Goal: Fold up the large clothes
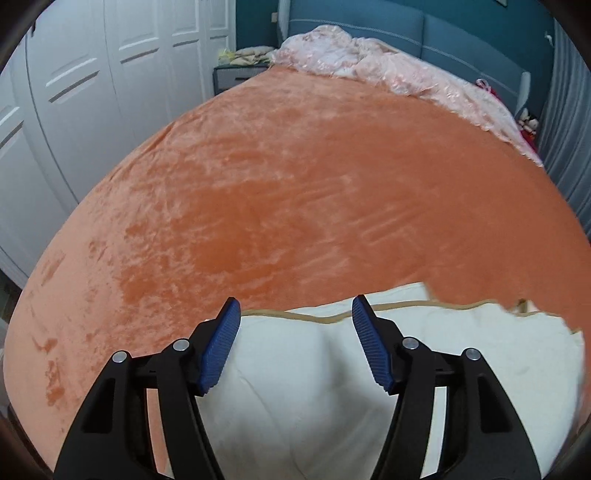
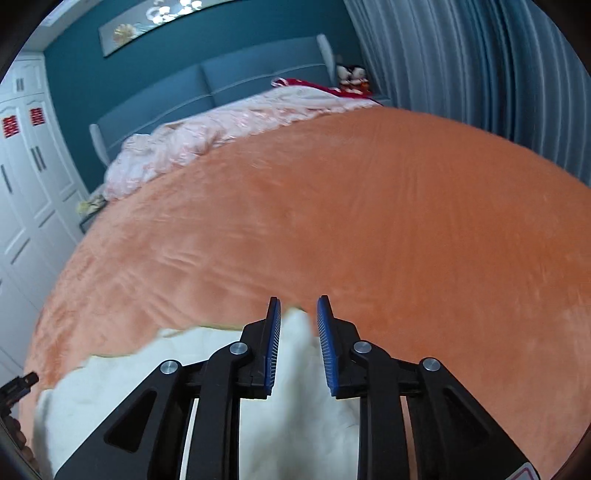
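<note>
A white garment [image 1: 295, 369] with a tan trimmed edge lies on the near part of an orange bed cover [image 1: 295, 184]. My left gripper [image 1: 295, 310] is open above the garment's far edge, with cloth below and between its blue pads. In the right wrist view the same white garment [image 2: 110, 387] spreads to the lower left. My right gripper [image 2: 298, 310] has its pads a narrow gap apart, with a ridge of white cloth rising between them; the view is blurred and I cannot tell whether the pads press it.
A crumpled pink quilt [image 1: 369, 62] lies by the blue headboard [image 1: 369, 22]. White wardrobe doors [image 1: 92, 92] stand at the left. Grey curtains [image 2: 480, 74] hang at the right. The orange cover [image 2: 369, 221] spreads wide beyond the garment.
</note>
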The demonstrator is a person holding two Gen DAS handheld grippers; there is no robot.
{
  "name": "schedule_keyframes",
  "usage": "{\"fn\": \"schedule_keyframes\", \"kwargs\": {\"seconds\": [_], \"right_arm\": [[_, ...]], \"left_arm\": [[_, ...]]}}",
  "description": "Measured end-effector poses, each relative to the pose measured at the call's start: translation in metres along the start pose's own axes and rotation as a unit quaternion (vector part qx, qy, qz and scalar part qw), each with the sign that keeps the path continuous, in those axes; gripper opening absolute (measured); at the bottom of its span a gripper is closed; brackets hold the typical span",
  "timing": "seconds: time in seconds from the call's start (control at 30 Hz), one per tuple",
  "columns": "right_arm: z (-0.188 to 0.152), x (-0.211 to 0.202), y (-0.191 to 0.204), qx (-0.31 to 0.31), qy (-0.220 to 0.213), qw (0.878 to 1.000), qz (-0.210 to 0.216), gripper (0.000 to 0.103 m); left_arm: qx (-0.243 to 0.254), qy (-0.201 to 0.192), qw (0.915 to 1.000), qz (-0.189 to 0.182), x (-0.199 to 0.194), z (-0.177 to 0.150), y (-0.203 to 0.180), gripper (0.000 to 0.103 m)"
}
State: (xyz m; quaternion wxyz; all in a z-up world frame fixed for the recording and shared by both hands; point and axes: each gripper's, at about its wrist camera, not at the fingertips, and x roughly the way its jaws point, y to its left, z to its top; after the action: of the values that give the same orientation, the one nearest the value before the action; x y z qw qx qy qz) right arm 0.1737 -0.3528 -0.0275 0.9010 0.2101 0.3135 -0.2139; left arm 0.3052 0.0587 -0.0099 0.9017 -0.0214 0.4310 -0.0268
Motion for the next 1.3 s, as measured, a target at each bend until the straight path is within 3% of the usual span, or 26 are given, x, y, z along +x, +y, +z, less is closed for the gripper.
{"fn": "schedule_keyframes", "kwargs": {"seconds": [0.1, 0.2, 0.3, 0.37, 0.67, 0.9, 1.3], "right_arm": [[-0.001, 0.0, 0.043, -0.039, 0.05, 0.996, 0.06, 0.022], [-0.02, 0.01, 0.097, -0.109, 0.112, 0.98, 0.12, 0.013], [-0.043, 0.022, 0.136, -0.179, 0.137, 0.966, 0.128, 0.008], [-0.054, 0.033, 0.147, -0.192, 0.155, 0.961, 0.129, 0.007], [-0.08, 0.068, 0.145, -0.184, 0.189, 0.957, 0.118, 0.003], [-0.091, 0.08, 0.147, -0.187, 0.178, 0.96, 0.112, 0.002], [-0.092, 0.09, 0.143, -0.166, 0.174, 0.963, 0.126, 0.0]], "left_arm": [[0.039, -0.012, 0.9977, -0.054, -0.03, 0.001, -0.043, 0.06], [0.067, 0.02, 0.9925, -0.1, -0.026, -0.012, -0.085, 0.06], [0.08, 0.051, 0.9909, -0.095, -0.005, -0.03, -0.11, 0.054], [0.07, 0.069, 0.9906, -0.095, 0.01, -0.04, -0.115, 0.052], [0.072, 0.076, 0.9917, -0.075, 0.047, -0.059, -0.122, 0.052], [0.103, 0.049, 0.9926, -0.041, 0.057, -0.069, -0.133, 0.052], [0.106, 0.03, 0.9936, -0.028, 0.065, -0.071, -0.138, 0.053]]}}
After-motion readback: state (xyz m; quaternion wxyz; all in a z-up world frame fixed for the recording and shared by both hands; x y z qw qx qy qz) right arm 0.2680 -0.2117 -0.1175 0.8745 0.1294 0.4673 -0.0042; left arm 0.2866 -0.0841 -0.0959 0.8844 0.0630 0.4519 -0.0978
